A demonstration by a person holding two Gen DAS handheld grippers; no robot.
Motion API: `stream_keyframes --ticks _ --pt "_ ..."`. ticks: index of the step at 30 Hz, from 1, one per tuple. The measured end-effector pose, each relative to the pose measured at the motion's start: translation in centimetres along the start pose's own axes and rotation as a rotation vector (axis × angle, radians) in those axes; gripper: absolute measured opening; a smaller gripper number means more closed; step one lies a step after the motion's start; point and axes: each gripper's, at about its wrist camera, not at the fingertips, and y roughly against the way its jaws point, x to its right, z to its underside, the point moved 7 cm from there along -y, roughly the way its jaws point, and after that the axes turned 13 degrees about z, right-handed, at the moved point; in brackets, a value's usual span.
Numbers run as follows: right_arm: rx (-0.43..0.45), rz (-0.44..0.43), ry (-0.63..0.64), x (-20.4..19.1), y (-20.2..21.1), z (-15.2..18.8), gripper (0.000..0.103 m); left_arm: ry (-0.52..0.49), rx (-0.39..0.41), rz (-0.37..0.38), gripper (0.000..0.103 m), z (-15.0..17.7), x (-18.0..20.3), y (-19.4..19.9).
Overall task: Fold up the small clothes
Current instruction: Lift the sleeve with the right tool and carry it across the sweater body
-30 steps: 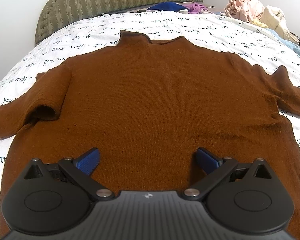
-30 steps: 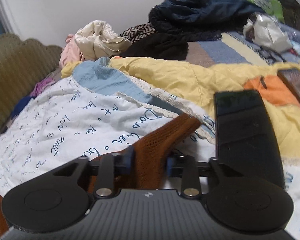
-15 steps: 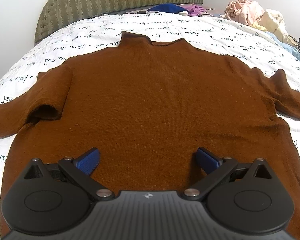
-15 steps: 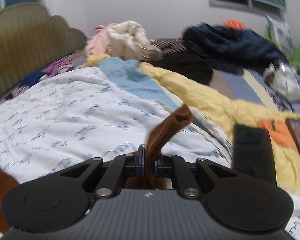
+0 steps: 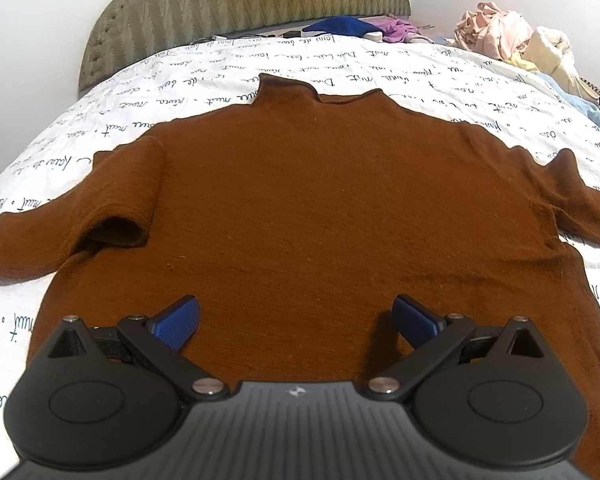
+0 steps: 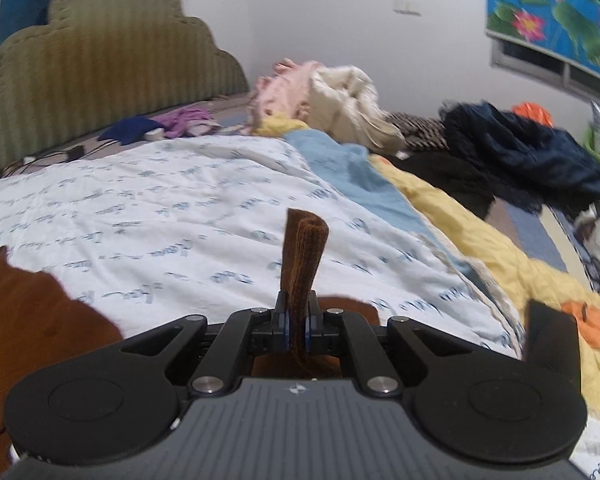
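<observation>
A brown knit sweater lies flat on the white script-printed bedsheet, collar toward the headboard, both sleeves spread out. My left gripper is open and hovers over the sweater's lower middle, holding nothing. My right gripper is shut on the cuff of the sweater's right sleeve, which stands up between the fingers. Part of the sweater's body shows at the left of the right wrist view.
A green padded headboard stands at the far end. Piles of clothes and dark garments lie on the yellow and blue bedding to the right. A dark flat object lies at the right.
My right gripper closed fully on the sleeve cuff, lifted it and swung left toward the headboard. The left gripper stayed open and still over the sweater.
</observation>
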Motion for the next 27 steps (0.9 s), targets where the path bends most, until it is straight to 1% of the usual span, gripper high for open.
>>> stream_keyframes --ticks 8,16,20,23,27 --pt "0.064 -0.071 0.084 -5.4 3.0 -0.9 0.010 -0.004 0.015 -0.011 0.103 -0.1 -0.7 0.7" --pt "0.080 -0.153 0.121 -10.9 5.1 -1.2 0.010 -0.016 0.036 -0.052 0.103 -0.1 -2.2 1.5" --pt "0.103 -0.206 0.181 -15.1 6.7 -0.9 0.010 -0.038 0.049 -0.096 0.103 0.1 -3.4 2.3" --pt "0.102 -0.274 0.214 -18.6 7.9 -0.9 0.009 -0.044 0.063 -0.127 0.103 0.1 -4.4 3.1" --pt "0.132 -0.342 0.269 -23.4 10.3 -1.2 0.009 -0.021 0.079 -0.138 0.103 0.1 -5.8 4.2"
